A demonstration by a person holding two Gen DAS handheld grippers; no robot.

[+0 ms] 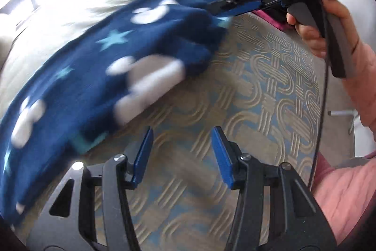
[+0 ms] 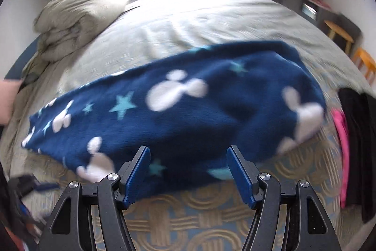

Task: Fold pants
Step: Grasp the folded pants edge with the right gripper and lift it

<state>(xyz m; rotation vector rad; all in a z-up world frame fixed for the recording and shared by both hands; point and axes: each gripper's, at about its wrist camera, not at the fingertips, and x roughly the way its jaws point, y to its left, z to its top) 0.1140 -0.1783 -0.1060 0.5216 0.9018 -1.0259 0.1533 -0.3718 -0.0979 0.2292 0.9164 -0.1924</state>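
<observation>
Navy fleece pants (image 1: 122, 67) with white mouse heads and teal stars lie in a long folded band across the bed, blurred by motion; they also fill the middle of the right wrist view (image 2: 188, 109). My left gripper (image 1: 181, 145) is open and empty, above the patterned cover just in front of the pants. My right gripper (image 2: 188, 165) is open, its blue pads either side of the near edge of the pants, not closed on the cloth. In the left wrist view the right gripper (image 1: 225, 6) sits at the pants' far right end.
The bed has a beige and blue woven-pattern cover (image 1: 270, 86) near me and a pale green sheet (image 2: 199, 15) beyond. A bunched duvet (image 2: 77, 15) lies at the far left. Pink and black clothes (image 2: 347, 133) lie at the right edge. Wooden stools (image 2: 362, 60) stand beside the bed.
</observation>
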